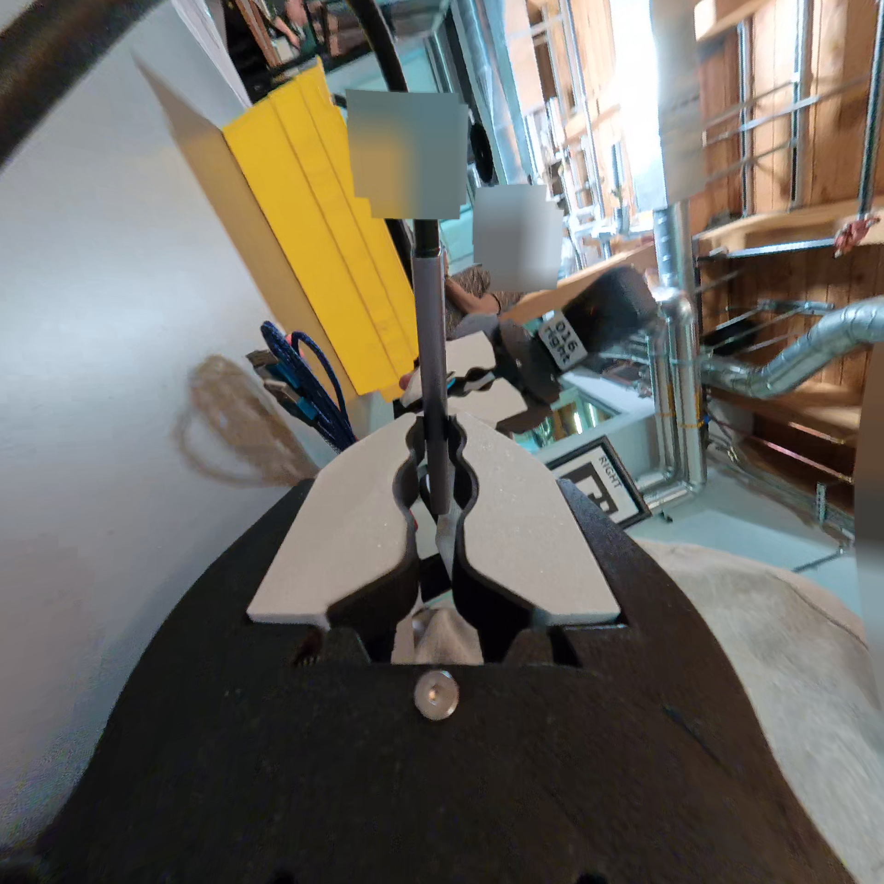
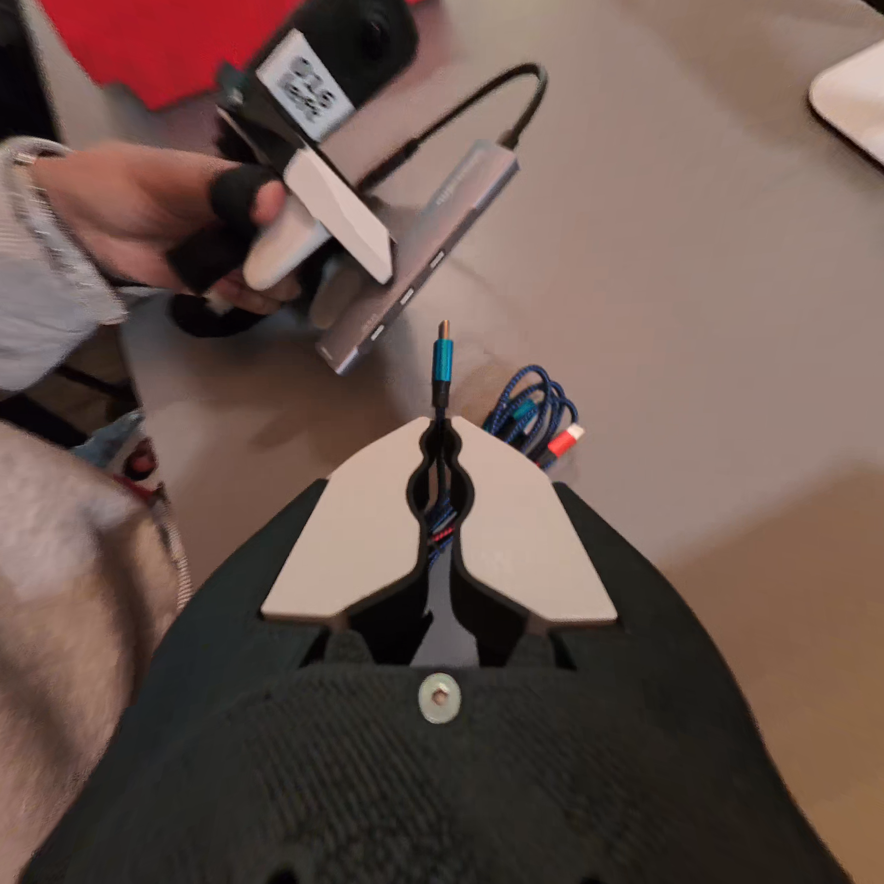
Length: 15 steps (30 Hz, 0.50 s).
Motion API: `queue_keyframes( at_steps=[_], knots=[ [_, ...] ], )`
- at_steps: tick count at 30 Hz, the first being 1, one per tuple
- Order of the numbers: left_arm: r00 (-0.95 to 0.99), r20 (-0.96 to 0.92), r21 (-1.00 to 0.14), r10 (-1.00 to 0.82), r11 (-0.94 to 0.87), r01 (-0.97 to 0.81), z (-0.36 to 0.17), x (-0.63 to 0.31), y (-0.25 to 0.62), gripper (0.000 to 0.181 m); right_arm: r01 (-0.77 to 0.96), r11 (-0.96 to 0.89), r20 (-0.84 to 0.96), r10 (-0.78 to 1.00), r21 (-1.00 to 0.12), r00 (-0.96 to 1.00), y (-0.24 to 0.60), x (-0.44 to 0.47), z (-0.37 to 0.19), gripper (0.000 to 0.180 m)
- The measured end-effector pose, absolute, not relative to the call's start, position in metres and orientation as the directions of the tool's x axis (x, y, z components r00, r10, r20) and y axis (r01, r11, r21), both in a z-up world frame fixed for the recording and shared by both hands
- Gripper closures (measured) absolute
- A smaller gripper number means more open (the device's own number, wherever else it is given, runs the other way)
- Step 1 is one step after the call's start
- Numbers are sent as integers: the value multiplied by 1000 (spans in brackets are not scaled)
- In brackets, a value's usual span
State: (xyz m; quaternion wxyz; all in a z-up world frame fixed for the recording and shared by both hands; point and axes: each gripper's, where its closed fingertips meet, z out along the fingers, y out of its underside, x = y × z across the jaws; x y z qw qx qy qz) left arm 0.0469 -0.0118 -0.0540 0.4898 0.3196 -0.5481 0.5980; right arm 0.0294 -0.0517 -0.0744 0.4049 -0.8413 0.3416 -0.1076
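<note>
Right wrist view showed the grey table [image 2: 669,287] as the largest surface, with a red sheet [image 2: 158,52] at 11 o'clock and a white device corner [image 2: 856,105] at 2 o'clock. The left gripper [image 2: 354,268] entered from 10 o'clock, carried by a hand [image 2: 143,215], its fingers closed on the slim grey hub [image 2: 430,253], which lay across the table with its black lead [image 2: 478,110] looping toward 12 o'clock. The right gripper [image 2: 442,425] had its jaws nearly together, pinching a blue braided cable [image 2: 439,516] just behind the blue plug [image 2: 442,359]; the plug pointed to 12 o'clock, near the hub's port edge but apart from it. A bundle of spare cables [image 2: 535,421] lay at 2 o'clock beside the fingertips.

Left wrist view confirmed the hub [image 1: 430,344] clamped edge-on between closed jaws, with a yellow box [image 1: 311,229] at 11 o'clock.

Hazards, as judged: the plug was held by its flexible cable, so it could tilt and miss a port; the narrow hub could twist in the clamp under side load.
</note>
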Motion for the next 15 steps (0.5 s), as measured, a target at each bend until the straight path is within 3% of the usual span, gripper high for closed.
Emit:
queue_keyframes(
  at_steps=[1, 5, 10, 15],
  knots=[
    [-322, 912, -356, 253, 103, -929, -52, 43, -12, 171, -476, -428, -137, -617, -768, 775, -50, 25, -69, 177],
    [-365, 891, -424, 268, 212, -880, -53, 30, -10, 171, -491, -380, -290, -474, -784, 831, -46, 9, -65, 177],
    [-477, 847, -527, 232, 265, -807, -60, 27, -6, 171, -524, -394, -361, -418, -755, 834, -35, -11, -91, 177],
    [-496, 843, -538, 208, 331, -775, -69, 20, -7, 172, -486, -471, -287, -434, -736, 854, -27, -14, -108, 176]
  ],
)
